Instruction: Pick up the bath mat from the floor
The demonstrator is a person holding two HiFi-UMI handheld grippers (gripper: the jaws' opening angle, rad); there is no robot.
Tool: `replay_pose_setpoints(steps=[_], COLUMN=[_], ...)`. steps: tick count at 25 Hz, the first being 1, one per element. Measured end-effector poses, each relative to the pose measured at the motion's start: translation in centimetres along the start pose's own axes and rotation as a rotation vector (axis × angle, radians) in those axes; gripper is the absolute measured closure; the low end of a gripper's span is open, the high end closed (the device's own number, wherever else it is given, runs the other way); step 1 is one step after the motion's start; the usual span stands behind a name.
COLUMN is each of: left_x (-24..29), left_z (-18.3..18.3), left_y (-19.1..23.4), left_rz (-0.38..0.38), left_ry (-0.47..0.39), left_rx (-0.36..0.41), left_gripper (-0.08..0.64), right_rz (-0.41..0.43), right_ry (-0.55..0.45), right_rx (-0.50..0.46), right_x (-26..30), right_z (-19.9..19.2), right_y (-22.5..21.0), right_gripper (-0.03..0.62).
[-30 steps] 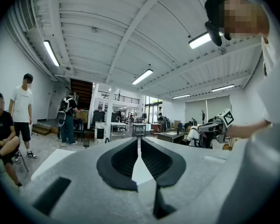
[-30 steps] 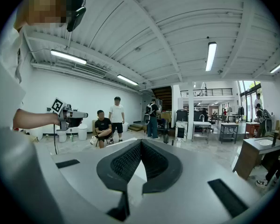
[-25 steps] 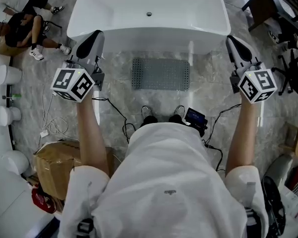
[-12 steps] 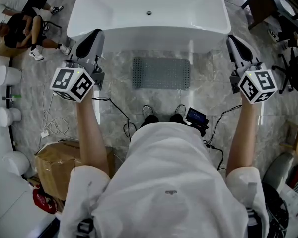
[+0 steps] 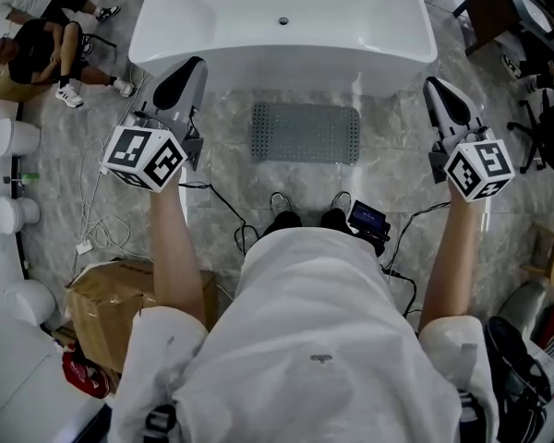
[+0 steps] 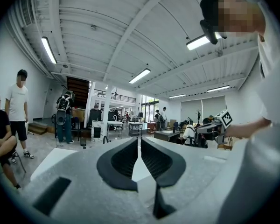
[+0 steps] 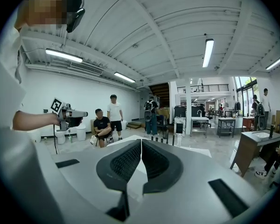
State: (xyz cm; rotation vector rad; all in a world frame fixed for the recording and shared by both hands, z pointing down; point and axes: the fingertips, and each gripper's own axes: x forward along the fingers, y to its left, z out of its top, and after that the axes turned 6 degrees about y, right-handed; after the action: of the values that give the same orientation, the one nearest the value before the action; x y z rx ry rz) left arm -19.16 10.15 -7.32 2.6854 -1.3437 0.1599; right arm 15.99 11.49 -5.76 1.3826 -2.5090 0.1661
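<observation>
Marker cubes (image 5: 143, 158): black-and-white square patterns.
Bath mat (image 5: 305, 133): on floor between grippers, touching neither.
Left gripper (image 5: 192, 66): jaws together, empty.
Right gripper (image 5: 436, 89): jaws together, empty.

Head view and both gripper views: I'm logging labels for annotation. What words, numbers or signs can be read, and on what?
No readable words or numbers anywhere.
Left marker cube, right marker cube: black-and-white square codes, not text.
Small device screen on the floor: too small to read.
</observation>
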Motion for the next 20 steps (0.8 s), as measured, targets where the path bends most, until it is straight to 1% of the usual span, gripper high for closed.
replay_pose_setpoints(steps=[4, 7, 11, 16, 20], left_x=[-0.8, -1.1, -1.6, -1.0, -0.3], left_z=[-0.5, -1.6, -2.9, -4.4, -5.0], left_y=[1.0, 1.6, 2.6, 2.9, 2.3], left_rz=[-0.028, -0.056, -0.08, -0.117, -0.135], left_ry=[0.004, 0.028, 0.043, 0.064, 0.072], left_rx=[0.006, 0.02, 0.014, -0.005, -0.012], left_gripper=[0.545, 0.545, 0.545, 0.545, 0.545], right_rz=[-0.013, -0.032, -0.054, -0.097, -0.114], right_ry=[0.017, 0.035, 0.042, 0.065, 0.093], right_rx=[0.012, 0.024, 0.027, 0.049, 0.056], right_x=[0.7, 1.0, 1.6, 1.1, 0.1], right_z=[-0.4, -1.2, -1.6, -2.8, -3.8], right_y=[1.9, 3.2, 4.7, 5.5, 5.1], right_gripper=[0.583, 0.583, 0.583, 0.583, 0.583])
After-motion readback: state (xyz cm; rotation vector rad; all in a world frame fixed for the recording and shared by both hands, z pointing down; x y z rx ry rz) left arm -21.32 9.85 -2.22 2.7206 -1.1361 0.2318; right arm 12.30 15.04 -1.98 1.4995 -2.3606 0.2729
